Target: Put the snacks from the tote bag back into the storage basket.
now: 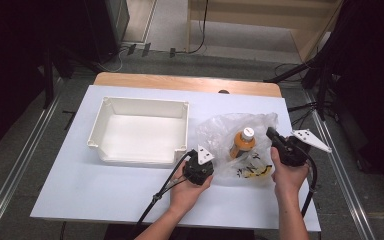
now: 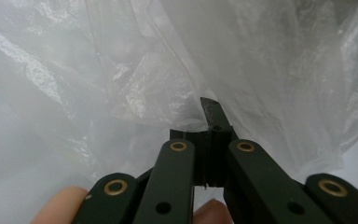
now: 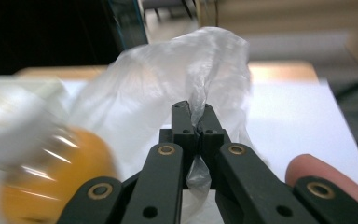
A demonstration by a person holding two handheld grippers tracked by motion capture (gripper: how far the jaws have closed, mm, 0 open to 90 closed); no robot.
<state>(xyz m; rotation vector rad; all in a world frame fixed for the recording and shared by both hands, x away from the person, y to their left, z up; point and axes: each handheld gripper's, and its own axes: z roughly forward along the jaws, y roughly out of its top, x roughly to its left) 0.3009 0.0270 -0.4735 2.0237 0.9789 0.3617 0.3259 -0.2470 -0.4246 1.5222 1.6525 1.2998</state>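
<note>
A clear plastic bag [image 1: 225, 132] lies on the white table [image 1: 105, 190], right of centre. Inside it stands an orange bottle [image 1: 242, 143] with a white cap, blurred at the left of the right gripper view [image 3: 51, 179]. Small yellow and black items [image 1: 254, 171] lie in the bag's near part. My left gripper [image 1: 199, 159] is shut on the bag's left edge; its jaws pinch the film [image 2: 158, 88]. My right gripper [image 1: 271, 134] is shut on the bag's right edge, with film [image 3: 200, 70] bunched up between its jaws.
An empty white rectangular bin [image 1: 141, 130] sits left of the bag, close to the left gripper. The table's wooden far edge [image 1: 185, 82] runs behind. Cables trail from both grippers toward the near edge. Dark stands flank the table.
</note>
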